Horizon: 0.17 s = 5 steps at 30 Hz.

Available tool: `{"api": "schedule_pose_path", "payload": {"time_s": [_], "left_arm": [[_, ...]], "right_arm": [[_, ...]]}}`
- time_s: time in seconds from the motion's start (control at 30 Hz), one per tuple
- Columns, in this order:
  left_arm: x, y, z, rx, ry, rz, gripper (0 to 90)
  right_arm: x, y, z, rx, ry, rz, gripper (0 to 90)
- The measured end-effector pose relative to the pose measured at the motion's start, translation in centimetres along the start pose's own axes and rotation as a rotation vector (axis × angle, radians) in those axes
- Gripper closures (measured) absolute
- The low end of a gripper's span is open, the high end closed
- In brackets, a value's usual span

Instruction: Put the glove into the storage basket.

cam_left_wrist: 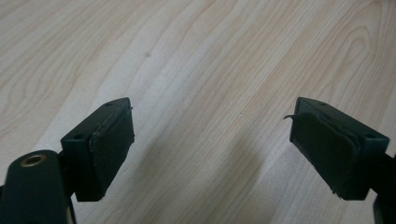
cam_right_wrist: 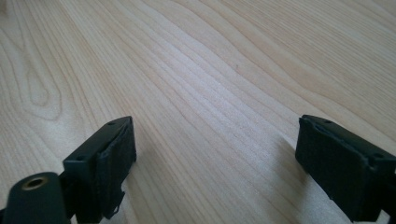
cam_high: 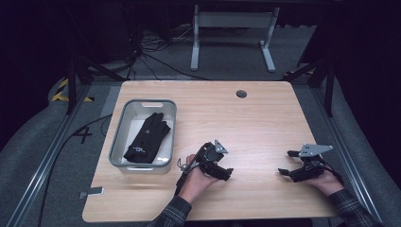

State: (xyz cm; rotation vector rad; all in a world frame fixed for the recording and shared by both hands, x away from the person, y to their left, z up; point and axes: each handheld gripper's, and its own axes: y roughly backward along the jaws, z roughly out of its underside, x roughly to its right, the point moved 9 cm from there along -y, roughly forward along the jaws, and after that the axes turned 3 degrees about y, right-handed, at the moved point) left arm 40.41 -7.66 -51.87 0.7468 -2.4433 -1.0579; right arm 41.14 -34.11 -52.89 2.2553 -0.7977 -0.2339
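A light wooden table (cam_high: pixel 255 123) seen from above, with a person seated at its near edge. Toward the table's left side stands a grey rectangular bin (cam_high: pixel 120 138), long axis running away from the person, with a slot handle cut into its far rim. Inside it lies a single black glove (cam_high: pixel 147 138), flat on the bin's pale floor and set on a diagonal: fingers spread toward the far right corner, cuff toward the near left corner, a small white mark near the cuff. The glove stays within the bin's walls.

The left gripper (cam_high: pixel 226 173) is held in the person's left hand (cam_high: pixel 195 179), just to the right of the bin's near right corner and apart from it. Its jaws stand wide open with nothing between them — the left gripper view shows bare wood grain between the two black pads (cam_left_wrist: pixel 112 144), and a frayed edge on the farther pad.

The right gripper (cam_high: pixel 285 163) rests in the right hand (cam_high: pixel 326 182) near the table's right edge, well apart from the bin, its jaws pointing left across the table. These jaws are likewise spread and empty — the right gripper view shows plain tabletop between them.

A round cable hole (cam_high: pixel 241 93) sits near the table's far edge.
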Motion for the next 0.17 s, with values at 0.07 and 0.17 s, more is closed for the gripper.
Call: {"api": "schedule_pose_path", "payload": {"time_s": [0.07, 0.17], "left_arm": [[0.04, -0.28, 0.09, -0.006, -0.013, -0.011, 13.8], [0.04, -0.38, 0.11, -0.009, -0.021, -0.02, 13.8]], "right_arm": [[0.0, 0.0, 0.0, 0.0, 0.0, 0.0, 12.7], [0.0, 0.0, 0.0, 0.0, 0.0, 0.0, 12.6]]}}
